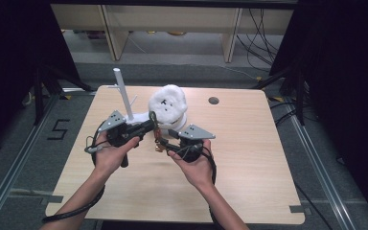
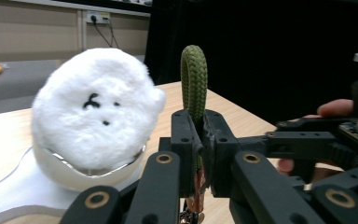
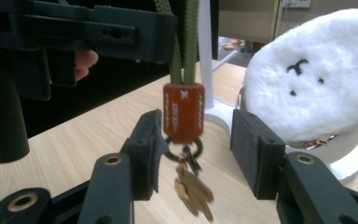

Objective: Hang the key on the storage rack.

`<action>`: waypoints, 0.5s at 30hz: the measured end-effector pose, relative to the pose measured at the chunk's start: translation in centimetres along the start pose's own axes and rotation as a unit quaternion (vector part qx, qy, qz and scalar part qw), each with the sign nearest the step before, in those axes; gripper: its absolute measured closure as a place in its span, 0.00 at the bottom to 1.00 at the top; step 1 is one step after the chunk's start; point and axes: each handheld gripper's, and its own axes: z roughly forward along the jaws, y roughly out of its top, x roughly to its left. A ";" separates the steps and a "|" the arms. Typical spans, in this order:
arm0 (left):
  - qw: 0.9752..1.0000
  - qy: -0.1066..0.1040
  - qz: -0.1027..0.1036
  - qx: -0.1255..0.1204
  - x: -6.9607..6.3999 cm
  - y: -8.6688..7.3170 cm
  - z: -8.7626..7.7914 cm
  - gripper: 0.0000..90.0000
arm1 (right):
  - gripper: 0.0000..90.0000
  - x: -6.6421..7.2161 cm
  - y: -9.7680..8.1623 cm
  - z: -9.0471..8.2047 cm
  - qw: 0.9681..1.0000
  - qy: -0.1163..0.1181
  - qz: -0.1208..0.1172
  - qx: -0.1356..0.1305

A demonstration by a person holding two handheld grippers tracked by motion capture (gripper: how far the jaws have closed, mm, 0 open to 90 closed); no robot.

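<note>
The left gripper [image 2: 196, 140] is clamped on a green cord loop [image 2: 194, 77], dangling its keychain [image 3: 184, 116] between the right gripper's [image 3: 198, 149] spread jaws, so the step looks like a handover, with those jaws needing to close on the brown tag.

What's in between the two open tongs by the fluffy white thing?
In the right gripper view, the right tongs stand open around an orange keychain sleeve on a green cord.

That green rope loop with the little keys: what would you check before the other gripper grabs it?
1. Left gripper clamped on green rope loop: ok.
2. Right gripper open wide enough: ok.
3. Brown sleeve sits between its jaws: ok.
4. Keys hanging free: ok.
5. White plush toy clear of the jaws: ok.
6. Keys clear of the table: cannot tell.
</note>
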 end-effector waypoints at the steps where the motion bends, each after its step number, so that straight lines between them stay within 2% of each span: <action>1: 1.000 0.004 0.000 0.000 0.1 0.0 -0.1 0.93 | 0.60 -0.1 -0.1 -0.1 1.000 0.000 -0.007 -0.001; 2: 1.000 0.008 0.002 0.000 0.3 0.0 -0.2 0.93 | 0.60 0.0 -0.2 -0.3 1.000 -0.004 0.009 0.002; 4: 1.000 0.017 0.004 -0.001 0.6 0.1 -0.5 0.93 | 0.60 -0.3 -0.3 -0.6 1.000 -0.008 0.001 0.003; 5: 1.000 0.021 0.005 0.000 0.8 0.1 -0.6 0.93 | 0.60 -0.4 -0.4 -0.8 1.000 -0.011 0.009 0.002; 6: 1.000 0.026 0.007 -0.001 0.9 0.1 -0.7 0.93 | 0.60 -0.6 -0.5 -0.9 1.000 -0.012 0.000 0.002; 8: 0.999 0.034 0.011 0.000 1.2 0.2 -1.0 0.93 | 0.61 -0.8 -0.7 -1.4 1.000 -0.022 0.006 0.002; 10: 0.999 0.044 0.014 -0.002 1.5 0.2 -1.3 0.93 | 0.61 -1.2 -0.9 -1.7 1.000 -0.023 0.000 0.002; 11: 0.999 0.047 0.015 -0.002 1.6 0.2 -1.5 0.93 | 0.62 -1.4 -1.0 -2.0 1.000 -0.030 0.006 0.003; 13: 0.998 0.057 0.016 -0.003 2.0 0.2 -1.8 0.93 | 0.64 -1.6 -1.2 -2.4 0.999 -0.029 0.010 0.007; 14: 0.998 0.061 0.016 -0.005 2.2 0.2 -2.0 0.93 | 0.65 -1.8 -1.3 -2.5 0.999 -0.031 0.008 0.004; 15: 0.998 0.064 0.017 -0.005 2.4 0.2 -2.1 0.93 | 0.65 -2.0 -1.5 -2.7 0.999 -0.038 -0.006 0.001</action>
